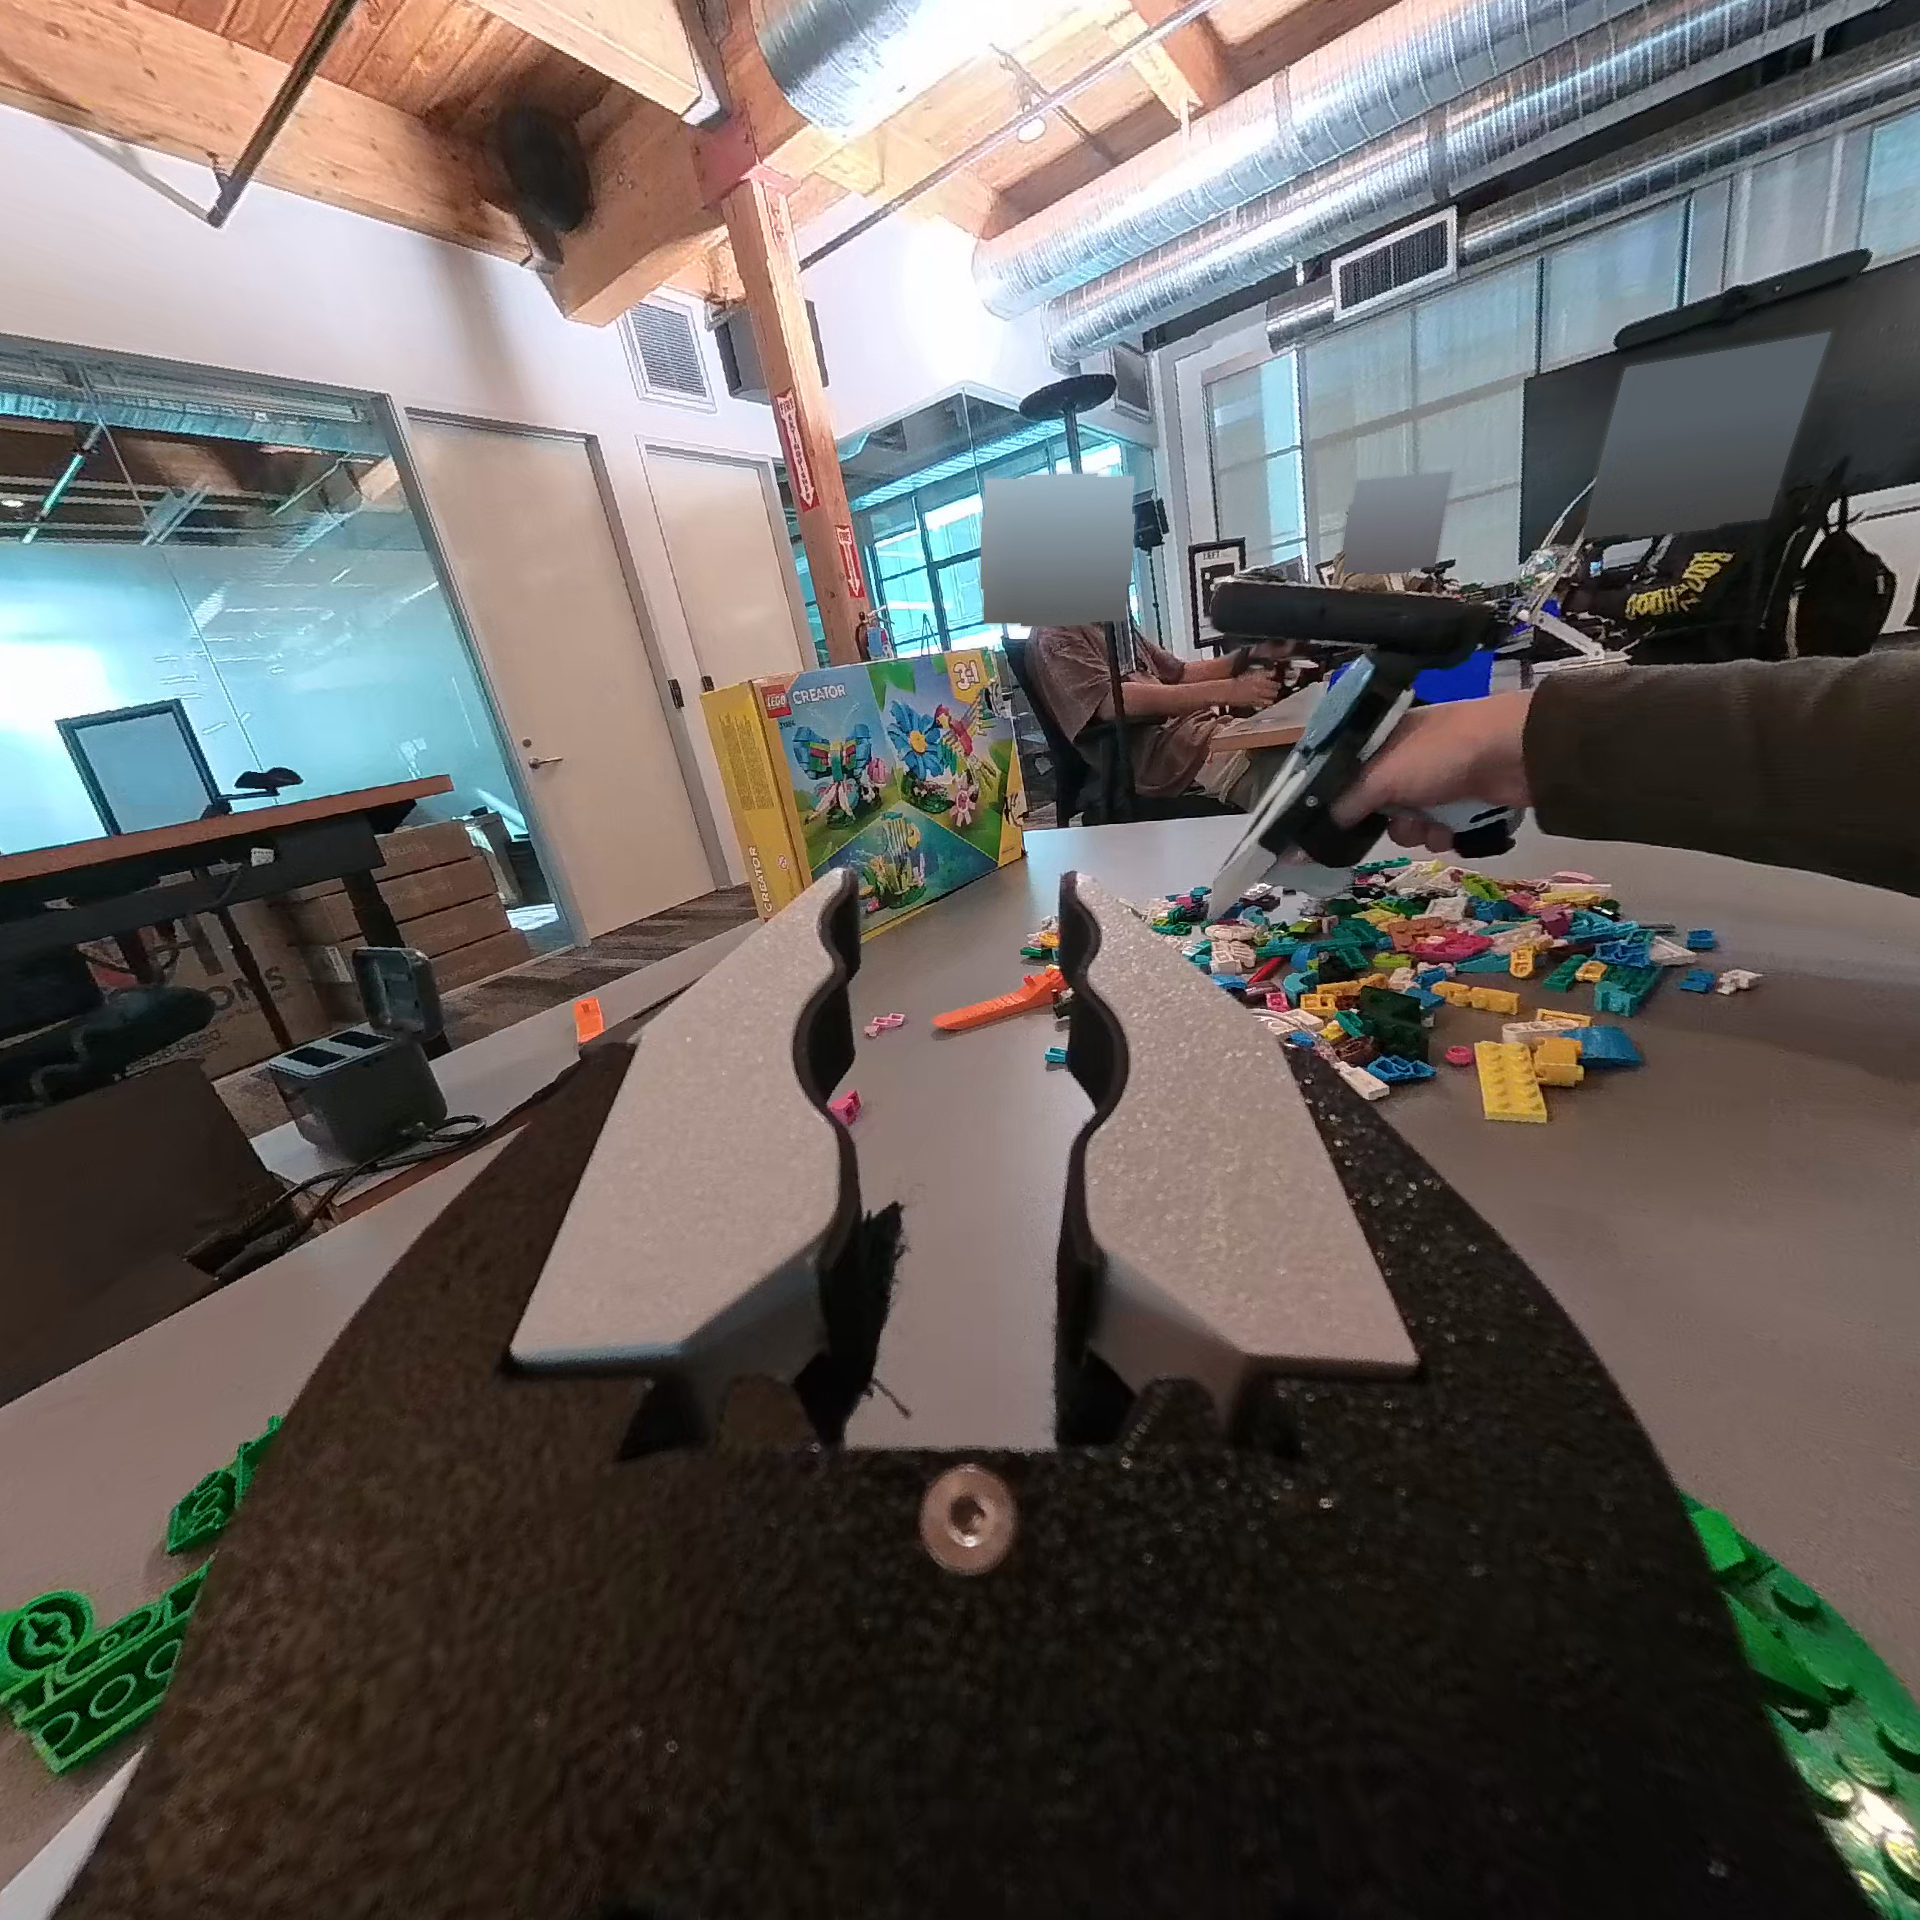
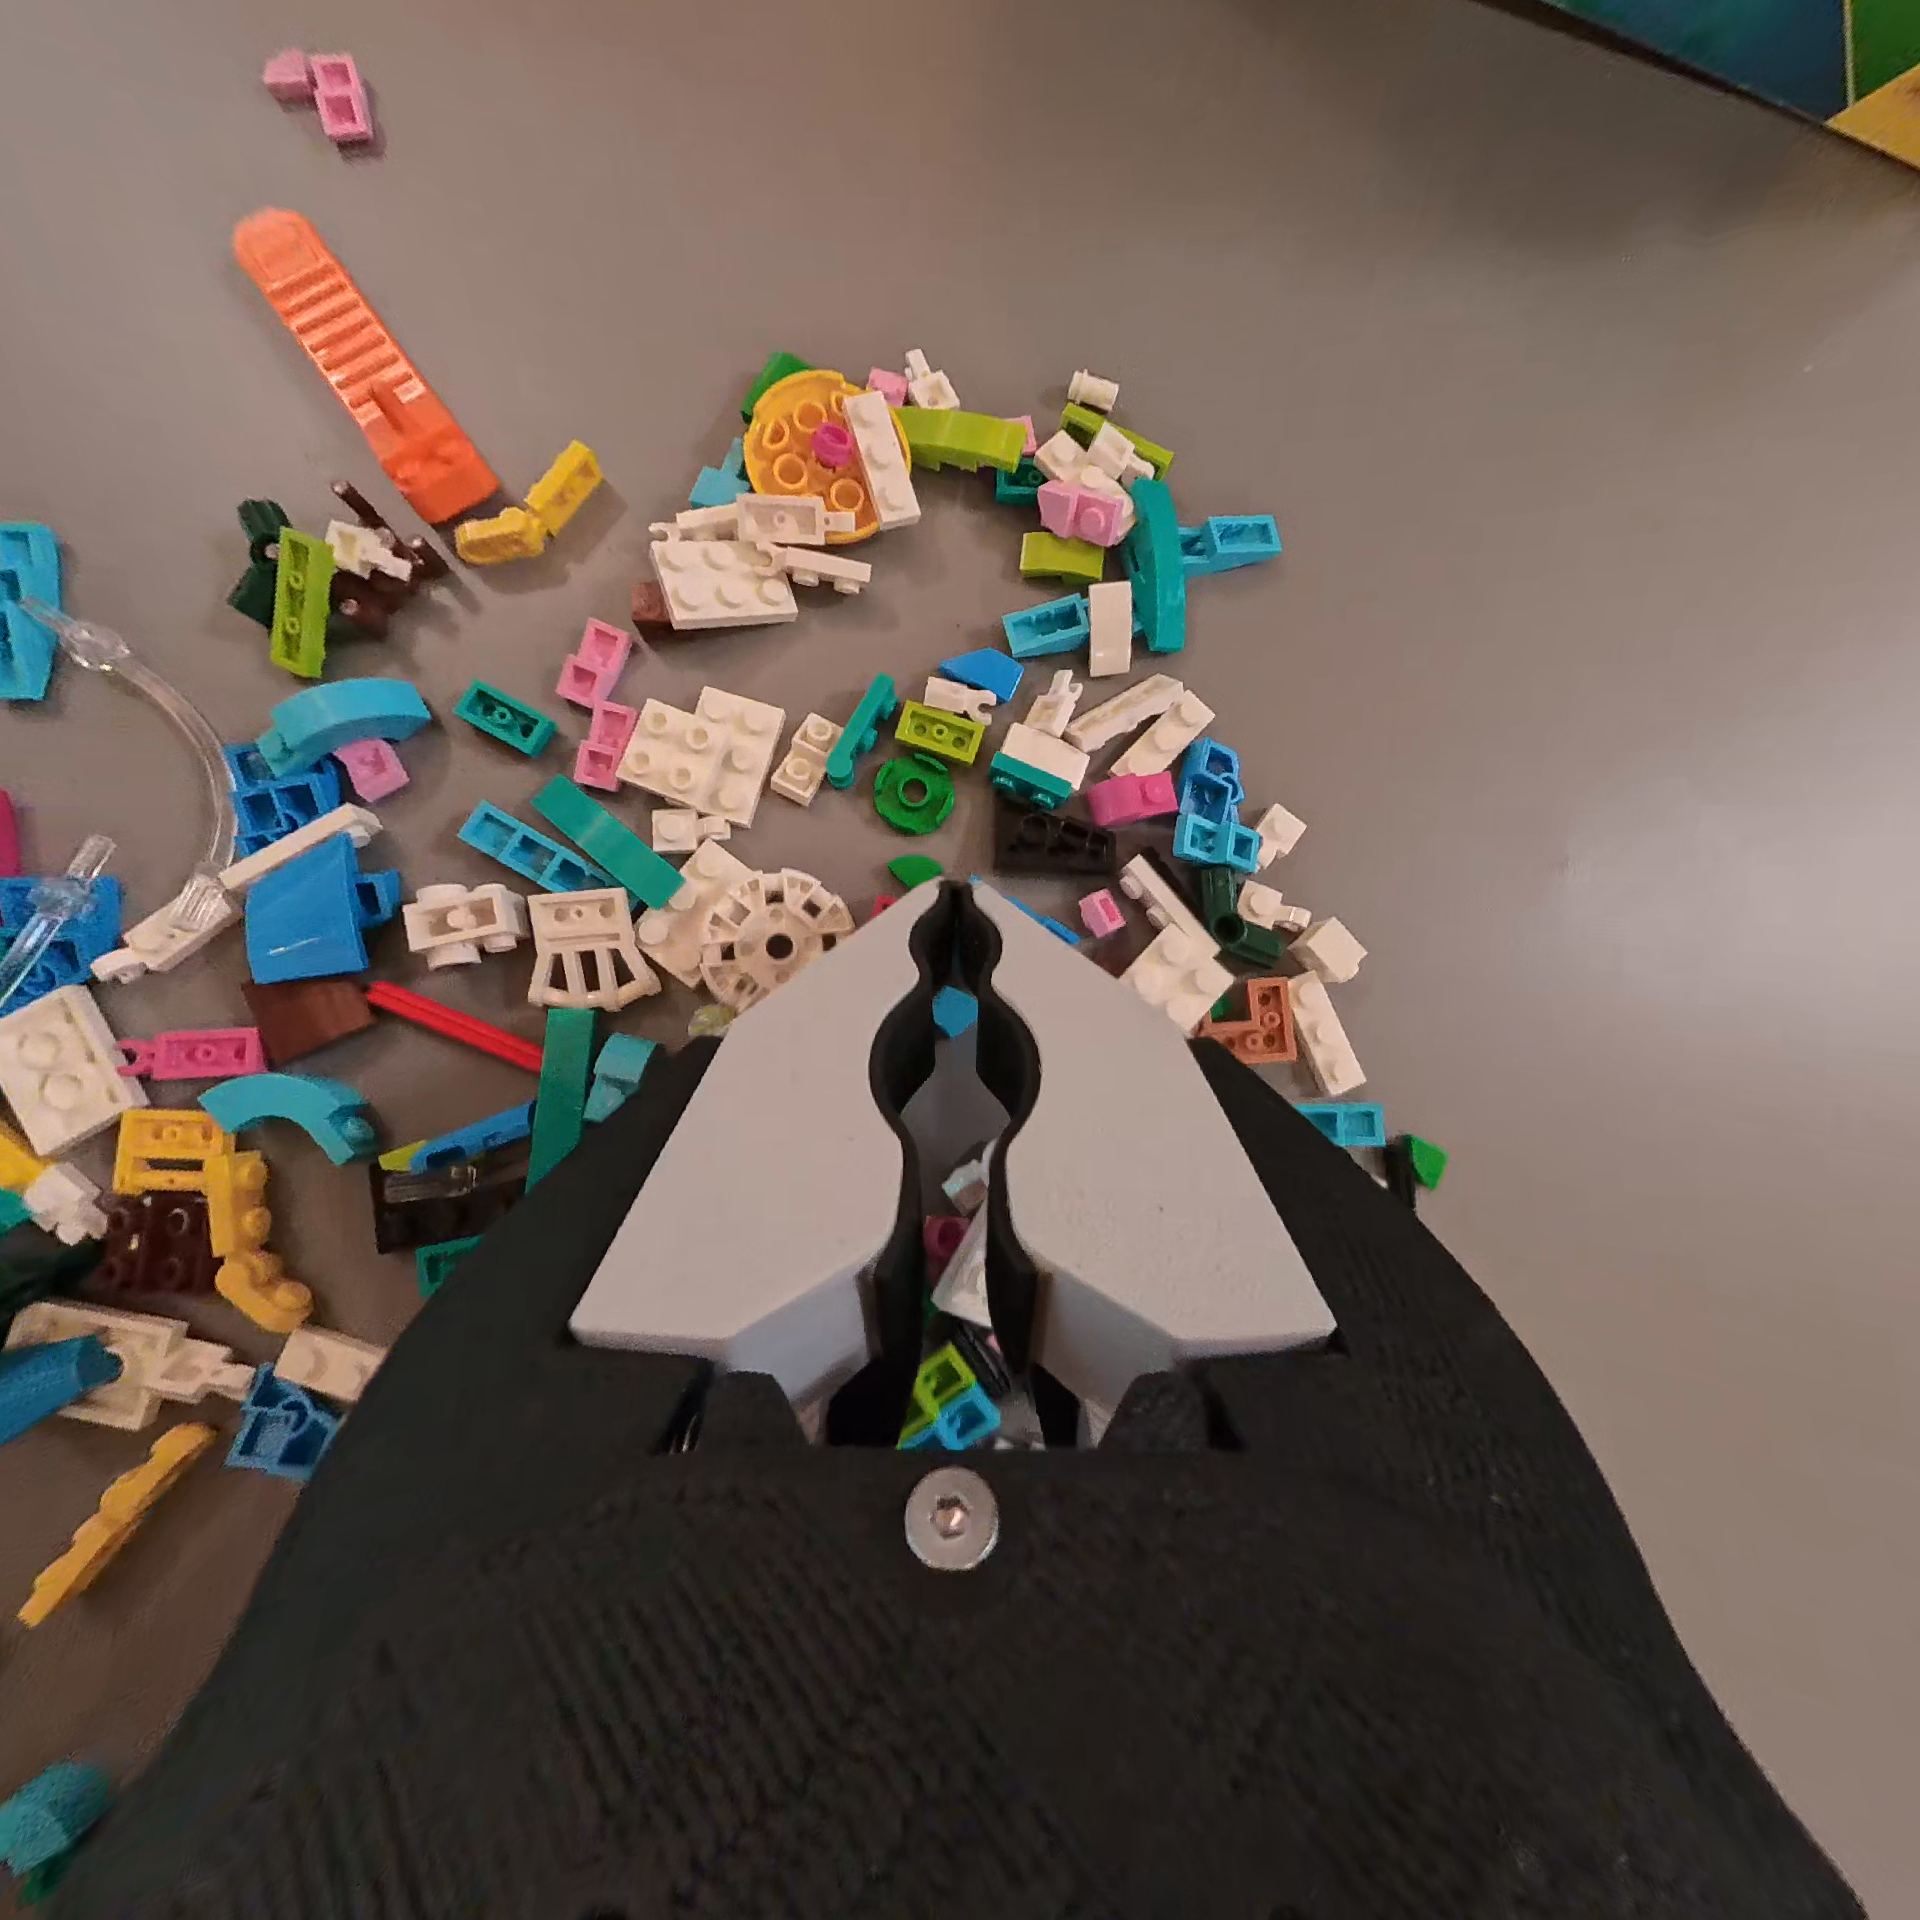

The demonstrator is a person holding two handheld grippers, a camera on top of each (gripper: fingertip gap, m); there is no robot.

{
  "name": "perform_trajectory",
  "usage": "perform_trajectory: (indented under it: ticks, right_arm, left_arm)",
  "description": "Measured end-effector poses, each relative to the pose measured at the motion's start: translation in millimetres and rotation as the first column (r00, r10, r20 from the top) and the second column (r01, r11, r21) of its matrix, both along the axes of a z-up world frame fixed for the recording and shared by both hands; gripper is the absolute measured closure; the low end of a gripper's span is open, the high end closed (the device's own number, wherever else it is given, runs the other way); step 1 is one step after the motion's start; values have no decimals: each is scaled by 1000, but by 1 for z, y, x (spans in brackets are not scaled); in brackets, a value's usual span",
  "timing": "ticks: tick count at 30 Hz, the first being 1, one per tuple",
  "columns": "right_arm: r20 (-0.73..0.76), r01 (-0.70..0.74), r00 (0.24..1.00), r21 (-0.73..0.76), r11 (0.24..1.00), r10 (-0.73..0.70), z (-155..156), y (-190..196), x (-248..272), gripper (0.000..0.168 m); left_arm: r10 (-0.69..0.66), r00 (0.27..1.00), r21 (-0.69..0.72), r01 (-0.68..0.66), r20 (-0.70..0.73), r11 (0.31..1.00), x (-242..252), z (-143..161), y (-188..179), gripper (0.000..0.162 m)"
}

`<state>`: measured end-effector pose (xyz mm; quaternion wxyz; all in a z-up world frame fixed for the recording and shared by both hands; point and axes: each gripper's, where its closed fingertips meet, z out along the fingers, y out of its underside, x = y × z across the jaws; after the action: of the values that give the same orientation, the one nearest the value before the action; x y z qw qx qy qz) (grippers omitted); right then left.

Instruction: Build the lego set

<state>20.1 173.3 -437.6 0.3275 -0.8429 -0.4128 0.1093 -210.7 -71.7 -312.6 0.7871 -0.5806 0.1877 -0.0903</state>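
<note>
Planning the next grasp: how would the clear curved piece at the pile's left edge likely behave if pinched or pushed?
The clear curved piece looks thin and glossy, so probably light and slippery. Its arc may pivot rather than slide straight. The slim ends seem somewhat fragile.

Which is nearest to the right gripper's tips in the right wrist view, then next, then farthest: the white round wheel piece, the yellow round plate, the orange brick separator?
From the right gripper:
1. White round wheel piece, just left of the tips.
2. Yellow round plate, ahead, slightly left.
3. Orange brick separator, far upper left.
</note>
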Motion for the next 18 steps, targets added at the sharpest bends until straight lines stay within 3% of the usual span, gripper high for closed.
perform_trajectory:
  ticks: [4, 7, 18]
  right_arm:
    - [16, -19, 1000, -41, 999, 20, 0, -7, 6, 168]
    - [-50, -5, 999, -32, 999, 4, 9, -3, 0, 168]
    - [-74, 0, 997, -60, 998, -5, -2, 6, -20, 152]
  left_arm:
    - [-2, 1000, 0, 2, -1, 1000, 0, 0, 0, 127]
    - [-3, 1000, -1, 3, -3, 1000, 1, 0, 0, 126]
    - [-5, 1000, -1, 5, -2, 1000, 1, 0, 0, 127]
